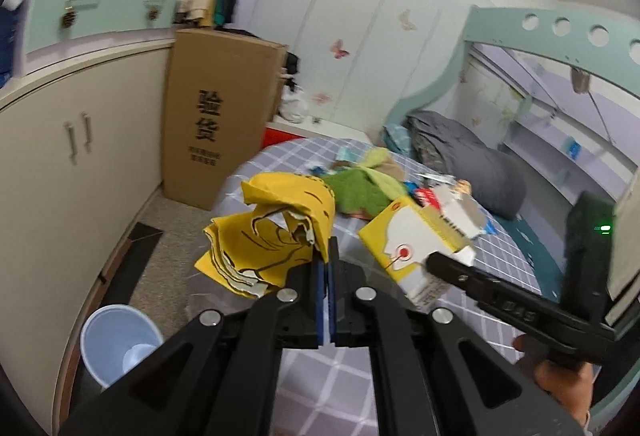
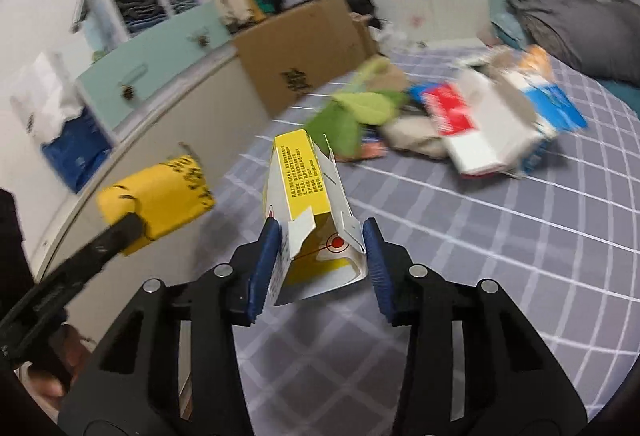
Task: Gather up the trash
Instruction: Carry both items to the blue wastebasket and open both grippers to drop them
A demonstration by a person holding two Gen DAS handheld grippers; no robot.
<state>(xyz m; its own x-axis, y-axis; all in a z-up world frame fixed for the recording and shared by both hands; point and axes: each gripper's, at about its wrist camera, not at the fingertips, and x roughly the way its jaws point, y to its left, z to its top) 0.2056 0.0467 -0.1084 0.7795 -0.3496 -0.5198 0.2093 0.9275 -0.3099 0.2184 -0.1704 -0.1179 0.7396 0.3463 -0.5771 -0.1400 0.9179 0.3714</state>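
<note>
1. Two grippers are each carrying a piece of trash above the bed with the grey checked sheet.
2. Far left in the left wrist view, a pale blue plastic bin stands on the carpeted floor beside the cream cupboard.
3. The left gripper has its blue pads pressed together on a crumpled yellow paper wrapper with black line drawing, held in the air just right of the bin (the right wrist view shows it as a yellow blur).
4. Behind it a tall brown cardboard box with black characters leans against the cupboard.
5. The right gripper pinches an opened yellow and white cardboard carton with a red dot between its blue pads, its torn flaps facing the camera; in the left wrist view it hangs over the sheet.
6. Further right on the bed lie a green cloth, a red and white flattened box and blue packaging, touching in a loose pile, with a grey pillow beyond.
</note>
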